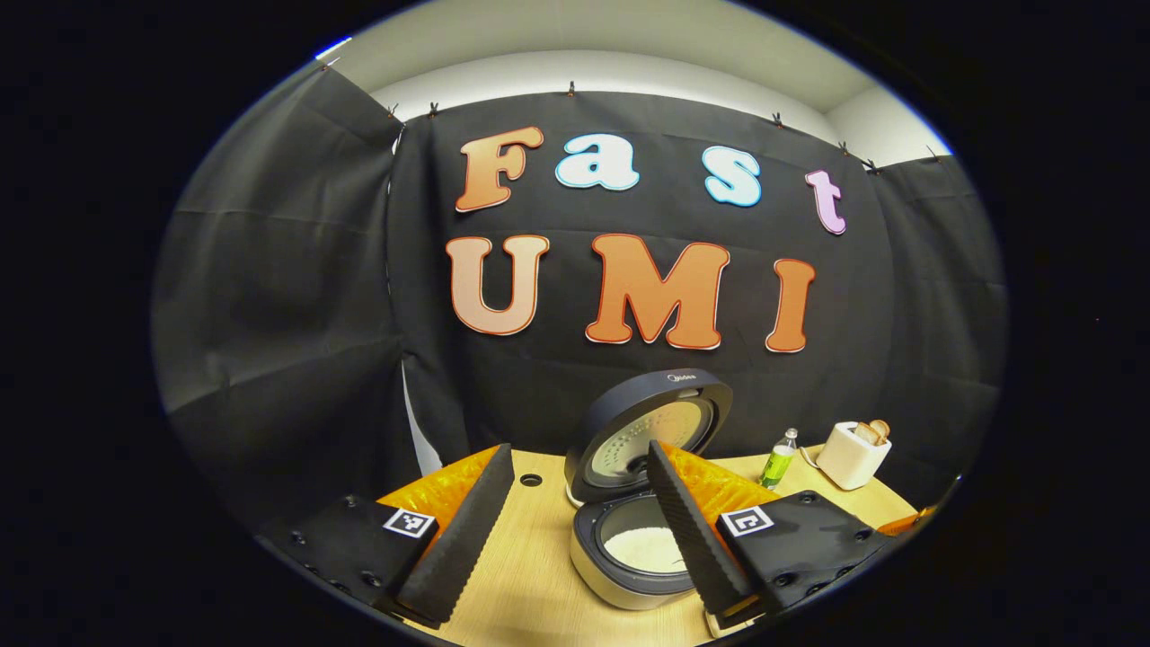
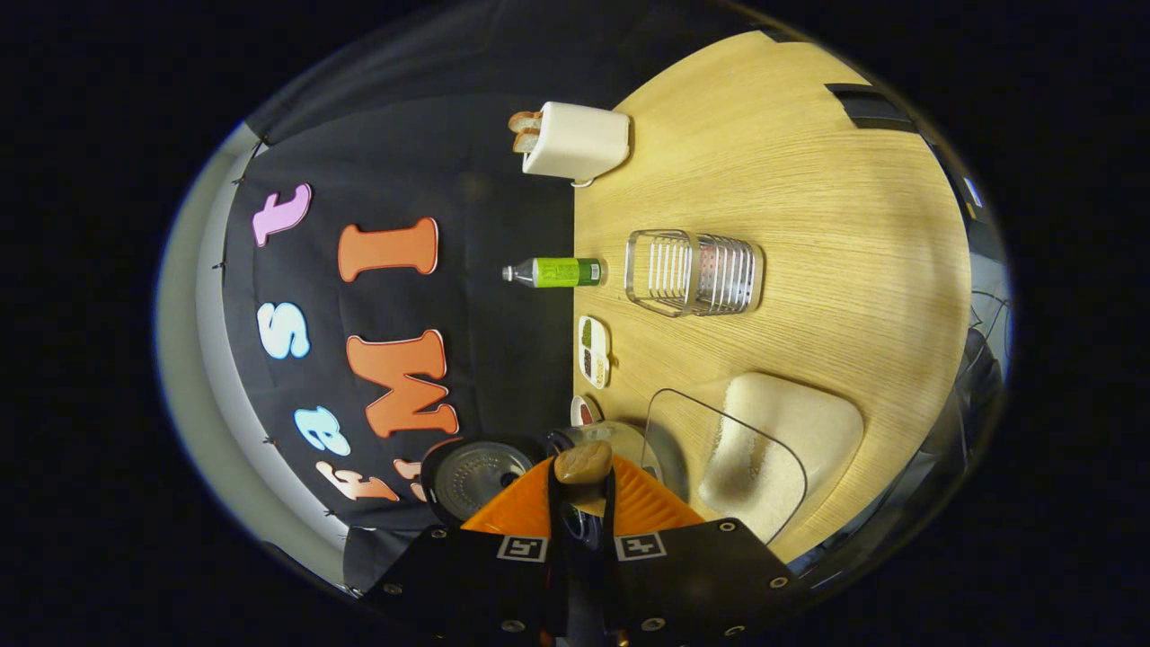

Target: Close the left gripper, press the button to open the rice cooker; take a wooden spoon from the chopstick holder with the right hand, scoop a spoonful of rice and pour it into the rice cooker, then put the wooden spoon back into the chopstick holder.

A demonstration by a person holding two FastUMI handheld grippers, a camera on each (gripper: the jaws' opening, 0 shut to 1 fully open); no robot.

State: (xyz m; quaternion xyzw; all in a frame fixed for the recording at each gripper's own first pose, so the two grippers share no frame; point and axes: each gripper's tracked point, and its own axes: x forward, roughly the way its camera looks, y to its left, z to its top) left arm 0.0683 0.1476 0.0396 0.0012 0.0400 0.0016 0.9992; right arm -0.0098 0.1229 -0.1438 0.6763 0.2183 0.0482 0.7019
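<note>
Right gripper (image 2: 582, 503) clamps the smooth wooden spoon (image 2: 583, 463); left gripper (image 1: 575, 530) spread before the glossy open rice cooker (image 1: 642, 467) on the wood-grain counter (image 1: 539, 557).

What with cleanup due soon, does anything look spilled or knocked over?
Nothing stands out. The rice cooker stands open with rice inside its pot, no grains show on the table around it, and the bottle and toaster stand upright.
</note>
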